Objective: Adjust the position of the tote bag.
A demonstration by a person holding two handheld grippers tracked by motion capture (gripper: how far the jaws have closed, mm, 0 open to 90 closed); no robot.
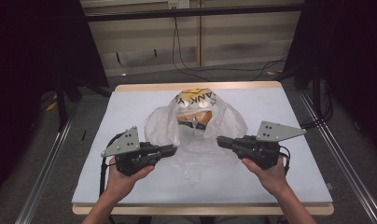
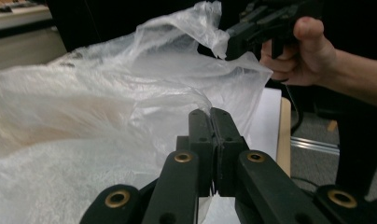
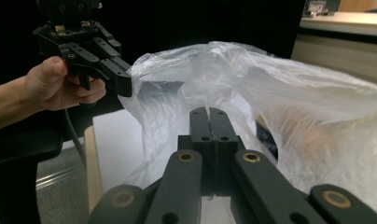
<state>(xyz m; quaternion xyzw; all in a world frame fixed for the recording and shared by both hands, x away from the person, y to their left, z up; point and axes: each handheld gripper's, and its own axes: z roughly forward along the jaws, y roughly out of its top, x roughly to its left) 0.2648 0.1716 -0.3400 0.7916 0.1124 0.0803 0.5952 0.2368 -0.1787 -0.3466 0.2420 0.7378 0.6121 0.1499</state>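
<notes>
now the left gripper [image 1: 174, 149], at lower left of the high view, is closed tight on the edge of the clear plastic bag [image 1: 196, 128]. the bag sits mid-frame on the white table [image 1: 130, 105], something yellow inside. at lower right, the right gripper [image 1: 220, 140] pinches the bag's other edge.

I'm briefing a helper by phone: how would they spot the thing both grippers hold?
On the grey-topped table, look midway between the left gripper and right gripper. The clear plastic bag is crinkly and see-through, its yellow-printed contents at the far end.
</notes>
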